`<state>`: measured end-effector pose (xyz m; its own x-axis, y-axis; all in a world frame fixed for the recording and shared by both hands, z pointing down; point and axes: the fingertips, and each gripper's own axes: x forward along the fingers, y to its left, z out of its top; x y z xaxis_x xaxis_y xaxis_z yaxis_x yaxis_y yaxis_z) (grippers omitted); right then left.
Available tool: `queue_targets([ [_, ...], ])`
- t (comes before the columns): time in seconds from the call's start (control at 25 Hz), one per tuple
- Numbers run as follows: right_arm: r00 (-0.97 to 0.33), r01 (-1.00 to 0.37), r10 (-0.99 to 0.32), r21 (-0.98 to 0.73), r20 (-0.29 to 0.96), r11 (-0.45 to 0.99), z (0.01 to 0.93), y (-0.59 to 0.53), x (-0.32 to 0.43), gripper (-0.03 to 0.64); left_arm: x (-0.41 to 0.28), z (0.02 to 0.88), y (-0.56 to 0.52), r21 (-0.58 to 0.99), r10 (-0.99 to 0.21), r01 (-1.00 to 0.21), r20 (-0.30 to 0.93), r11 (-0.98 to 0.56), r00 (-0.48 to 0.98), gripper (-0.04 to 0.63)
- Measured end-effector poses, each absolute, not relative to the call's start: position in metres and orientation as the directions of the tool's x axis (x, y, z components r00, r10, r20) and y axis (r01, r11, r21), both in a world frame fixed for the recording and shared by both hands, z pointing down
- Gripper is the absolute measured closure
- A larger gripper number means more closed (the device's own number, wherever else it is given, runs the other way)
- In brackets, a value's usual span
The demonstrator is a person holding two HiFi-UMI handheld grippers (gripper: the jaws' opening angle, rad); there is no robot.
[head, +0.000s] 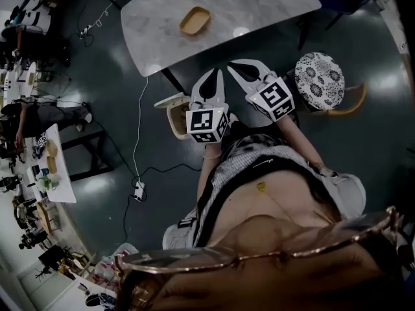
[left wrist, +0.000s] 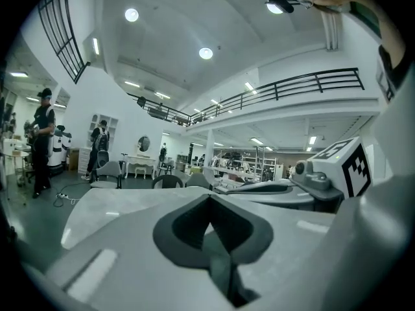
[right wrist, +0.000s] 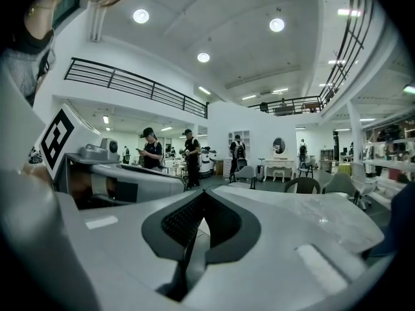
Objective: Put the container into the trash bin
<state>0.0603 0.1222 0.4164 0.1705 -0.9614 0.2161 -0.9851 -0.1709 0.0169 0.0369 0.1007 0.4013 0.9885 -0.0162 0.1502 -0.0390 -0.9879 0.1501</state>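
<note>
The container [head: 194,21] sits on the marble bench [head: 259,11], near its middle and untouched. As I judge it, the whole job is still left: reach, grasp, then carry it to the trash bin [head: 175,118] on the floor just off the bench's near edge. I hold the left gripper [head: 213,83] and right gripper [head: 241,69] side by side short of the bench, pointing roughly level toward it — fingers of both closed on nothing.

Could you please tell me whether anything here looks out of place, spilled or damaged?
Nothing looks spilled or damaged. The container sits upright on the marble table, and the trash bin stands on the floor near it. The only untidy thing is a white cable trailing across the floor to a power strip.
</note>
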Motion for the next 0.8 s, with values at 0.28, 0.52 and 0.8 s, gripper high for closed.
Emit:
queue_targets([
  [0.28, 0.161, -0.987, -0.965, 0.01, 0.208, -0.163, 0.419, 0.08, 0.059, 0.595, 0.039, 0.403, 0.061, 0.158, 0.013, -0.011, 0.149, -0.987, 0.989, 0.594],
  [0.52, 0.151, -0.988, -0.966, 0.018, 0.21, -0.15, 0.422, 0.062, 0.057, 0.597, 0.04, 0.408, 0.043, 0.154, 0.022, -0.003, 0.158, -0.988, 0.987, 0.594],
  [0.8, 0.152, -0.988, -0.96, 0.013, 0.235, -0.153, 0.426, 0.054, 0.073, 0.596, 0.051, 0.412, 0.034, 0.171, 0.021, -0.009, 0.168, -0.985, 0.985, 0.594],
])
